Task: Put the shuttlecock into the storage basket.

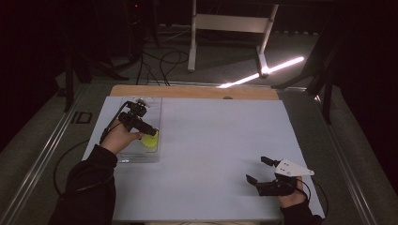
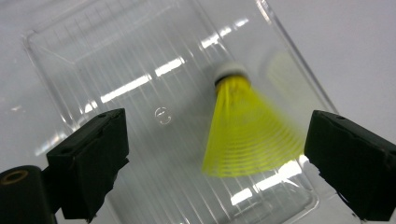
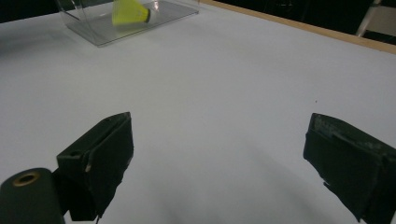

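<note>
A yellow shuttlecock (image 2: 247, 135) with a white cork tip lies inside a clear plastic tray (image 2: 65, 56), its skirt a little blurred. My left gripper (image 2: 219, 158) hovers over the tray with its jaws wide apart, and the shuttlecock sits between them without touching either pad. In the high view the left gripper (image 1: 149, 131) is at the left of the table, above the shuttlecock (image 1: 151, 139) at the tray's (image 1: 141, 158) near right part. My right gripper (image 1: 257, 169) rests open near the front right edge, holding nothing. From the right gripper (image 3: 219, 158) the shuttlecock (image 3: 130, 11) and tray (image 3: 93, 32) show far off.
A white mat (image 1: 211, 140) covers the table, with a wooden strip (image 1: 197, 92) along the far edge. Beyond it stand a white desk frame (image 1: 230, 28) and loose cables (image 1: 164, 61) on the dark floor. A cable (image 1: 61, 159) trails off the table's left side.
</note>
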`<state>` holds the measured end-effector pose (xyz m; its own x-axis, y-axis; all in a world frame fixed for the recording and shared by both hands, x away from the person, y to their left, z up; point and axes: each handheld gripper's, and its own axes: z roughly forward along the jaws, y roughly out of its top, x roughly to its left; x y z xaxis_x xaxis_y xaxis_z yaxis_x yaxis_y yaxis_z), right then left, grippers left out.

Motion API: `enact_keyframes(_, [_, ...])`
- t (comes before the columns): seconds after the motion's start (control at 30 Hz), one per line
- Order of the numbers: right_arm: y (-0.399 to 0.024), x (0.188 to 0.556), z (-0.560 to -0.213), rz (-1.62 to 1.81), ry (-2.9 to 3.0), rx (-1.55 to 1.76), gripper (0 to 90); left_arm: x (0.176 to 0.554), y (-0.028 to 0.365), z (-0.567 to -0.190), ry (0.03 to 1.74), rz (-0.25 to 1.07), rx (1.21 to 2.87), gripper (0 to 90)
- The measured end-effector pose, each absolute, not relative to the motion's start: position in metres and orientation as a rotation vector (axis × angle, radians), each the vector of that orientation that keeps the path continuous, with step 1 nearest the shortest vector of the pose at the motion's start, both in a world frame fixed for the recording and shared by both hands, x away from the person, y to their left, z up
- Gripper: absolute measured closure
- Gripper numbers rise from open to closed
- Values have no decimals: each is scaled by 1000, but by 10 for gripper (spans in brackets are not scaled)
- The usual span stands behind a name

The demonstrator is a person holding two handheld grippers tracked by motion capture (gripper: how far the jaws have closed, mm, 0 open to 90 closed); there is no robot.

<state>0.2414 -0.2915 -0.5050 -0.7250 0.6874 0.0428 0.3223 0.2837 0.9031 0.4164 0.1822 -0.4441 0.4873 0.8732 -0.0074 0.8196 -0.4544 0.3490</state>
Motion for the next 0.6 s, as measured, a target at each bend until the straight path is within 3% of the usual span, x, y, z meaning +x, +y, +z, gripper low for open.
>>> enact_keyframes(0.03, [-291,241,-505,1421,2204,916,87,415,183,-441,1399,206,2421,0])
enact_keyframes(0.6, [-291,241,-505,1423,2201,913,87,410,179,-421,1308,252,2401,0])
